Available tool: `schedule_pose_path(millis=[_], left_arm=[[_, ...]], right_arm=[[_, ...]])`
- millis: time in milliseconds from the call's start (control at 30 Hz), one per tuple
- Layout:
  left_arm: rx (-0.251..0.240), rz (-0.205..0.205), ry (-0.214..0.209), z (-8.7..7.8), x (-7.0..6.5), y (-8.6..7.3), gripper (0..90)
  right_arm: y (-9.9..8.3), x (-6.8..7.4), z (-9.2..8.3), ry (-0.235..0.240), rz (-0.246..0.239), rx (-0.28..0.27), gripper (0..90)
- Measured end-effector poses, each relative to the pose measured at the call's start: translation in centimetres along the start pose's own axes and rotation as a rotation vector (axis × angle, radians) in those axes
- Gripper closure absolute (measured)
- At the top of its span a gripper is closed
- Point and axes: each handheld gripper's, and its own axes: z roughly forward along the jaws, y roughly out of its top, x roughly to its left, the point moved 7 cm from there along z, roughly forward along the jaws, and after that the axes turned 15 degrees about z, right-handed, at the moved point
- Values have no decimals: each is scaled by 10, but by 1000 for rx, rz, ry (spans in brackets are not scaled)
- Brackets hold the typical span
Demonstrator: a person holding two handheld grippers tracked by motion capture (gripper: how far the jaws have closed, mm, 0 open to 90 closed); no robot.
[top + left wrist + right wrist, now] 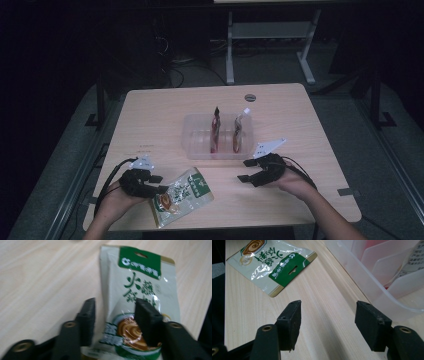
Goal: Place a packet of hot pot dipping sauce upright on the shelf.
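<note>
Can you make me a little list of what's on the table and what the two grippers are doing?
table: light wood table
snack packet: green and white packet lying flat near the front edge
left gripper: left gripper open, jaws standing either side of the packet, not pressing it
right gripper: right gripper open, nothing between its jaws, above bare wood beside the clear tray
clear tray: clear tray in the middle of the table, with dividers
in the tray: red pouch and brown pouch, standing upright in separate slots
</note>
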Motion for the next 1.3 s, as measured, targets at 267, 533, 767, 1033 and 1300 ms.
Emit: schedule_pose_path(millis=[267,533,767,1033,1300], left_arm=[[52,57,-32,14,-7,-6,319],[78,105,-89,25,-15,-9,310],[83,85,-54,24,-14,-8,494],[104,72,-38,25,-14,-5,782],[58,63,-58,17,-12,3,895]], right_arm=[[-1,-1,1,-3,3,4,371],[-2,-2,0,-6,10,0,366],[-2,-2,1,-10,9,-1,366],[-2,0,1,1,21,12,377],[-1,0,1,36,43,12,375]])
